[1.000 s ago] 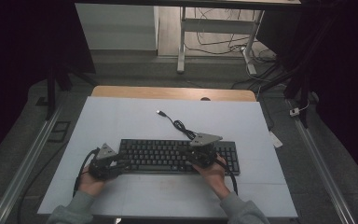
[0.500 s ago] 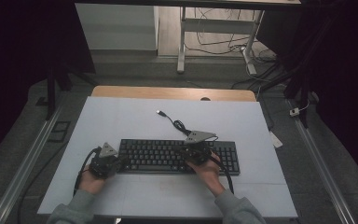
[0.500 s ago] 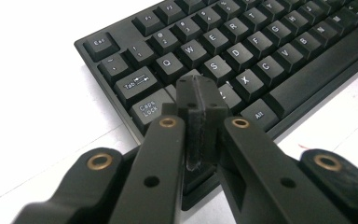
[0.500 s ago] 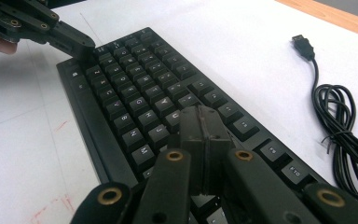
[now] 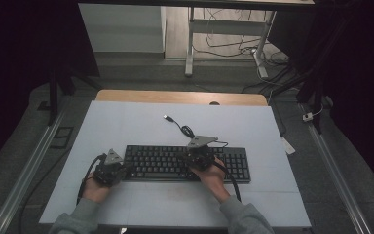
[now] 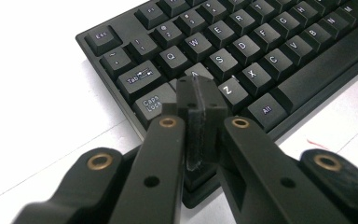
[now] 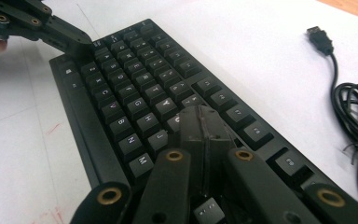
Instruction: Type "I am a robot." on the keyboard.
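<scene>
Two forearms in grey sleeves come in from the bottom of the high view, each hand holding a gripper low over a black keyboard [image 5: 187, 163] that lies lengthwise across the near half of the white table [image 5: 126, 122]. At the keyboard's left end, the left hand [image 5: 96, 189] holds the left gripper [image 5: 121, 169] pointing across toward the keys. In the left gripper view its jaws are clenched together with nothing between them, and the joined tip [image 6: 200, 93] sits over the letter block just beside the A, S and Z keys, with Caps Lock and Tab on its left; whether it presses a key I cannot tell. The right hand [image 5: 213, 176] rests at the keyboard's near edge, right of the middle, and aims the right gripper [image 5: 195, 158] away from the person over the keys. In the right gripper view its jaws are also pressed shut on nothing, the tip [image 7: 200, 122] above the keys right of Y and J. The left gripper appears at the far corner of the keyboard in that view. A black USB cable [image 5: 182, 127] lies coiled on the table behind the keyboard, its plug [image 7: 319, 38] free.
</scene>
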`<act>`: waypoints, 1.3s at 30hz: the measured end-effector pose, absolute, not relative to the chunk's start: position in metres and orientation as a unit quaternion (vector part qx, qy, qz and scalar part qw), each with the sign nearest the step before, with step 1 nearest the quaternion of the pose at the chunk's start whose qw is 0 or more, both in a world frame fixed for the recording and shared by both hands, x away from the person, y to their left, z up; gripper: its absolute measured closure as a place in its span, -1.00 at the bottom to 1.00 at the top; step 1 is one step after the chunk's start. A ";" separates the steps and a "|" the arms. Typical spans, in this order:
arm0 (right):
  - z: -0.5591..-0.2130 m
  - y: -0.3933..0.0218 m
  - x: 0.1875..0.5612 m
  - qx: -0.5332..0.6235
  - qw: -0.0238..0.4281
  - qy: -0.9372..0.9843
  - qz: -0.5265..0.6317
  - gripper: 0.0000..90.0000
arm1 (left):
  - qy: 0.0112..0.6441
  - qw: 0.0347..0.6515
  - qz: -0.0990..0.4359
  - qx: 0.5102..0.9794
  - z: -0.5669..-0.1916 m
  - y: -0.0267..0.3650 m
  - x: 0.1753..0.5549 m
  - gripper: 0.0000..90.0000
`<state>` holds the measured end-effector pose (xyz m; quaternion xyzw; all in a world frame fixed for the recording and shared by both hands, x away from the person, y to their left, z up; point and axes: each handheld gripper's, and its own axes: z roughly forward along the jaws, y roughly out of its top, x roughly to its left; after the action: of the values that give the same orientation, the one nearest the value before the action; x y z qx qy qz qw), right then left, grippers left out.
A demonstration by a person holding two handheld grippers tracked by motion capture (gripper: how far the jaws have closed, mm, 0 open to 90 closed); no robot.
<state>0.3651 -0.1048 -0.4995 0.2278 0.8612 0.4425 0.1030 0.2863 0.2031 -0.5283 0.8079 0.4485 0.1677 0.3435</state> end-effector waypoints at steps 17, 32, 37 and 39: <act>-0.513 -0.087 0.374 0.233 0.101 0.876 0.411 0.99 | 0.449 0.344 0.167 0.808 -0.529 0.204 0.286 0.96; -0.518 -0.082 0.377 0.232 0.110 0.879 0.401 0.99 | 0.449 0.339 0.166 0.810 -0.531 0.202 0.287 0.96; -0.519 -0.080 0.378 0.233 0.111 0.884 0.391 0.99 | 0.449 0.339 0.166 0.810 -0.531 0.202 0.287 0.96; -0.519 -0.080 0.378 0.237 0.109 0.882 0.392 0.99 | 0.449 0.339 0.167 0.810 -0.531 0.202 0.287 0.96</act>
<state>0.3780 -0.0798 -0.5195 0.2372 0.8823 0.3916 0.1094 0.2866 0.2022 -0.5306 0.8098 0.4491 0.1673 0.3386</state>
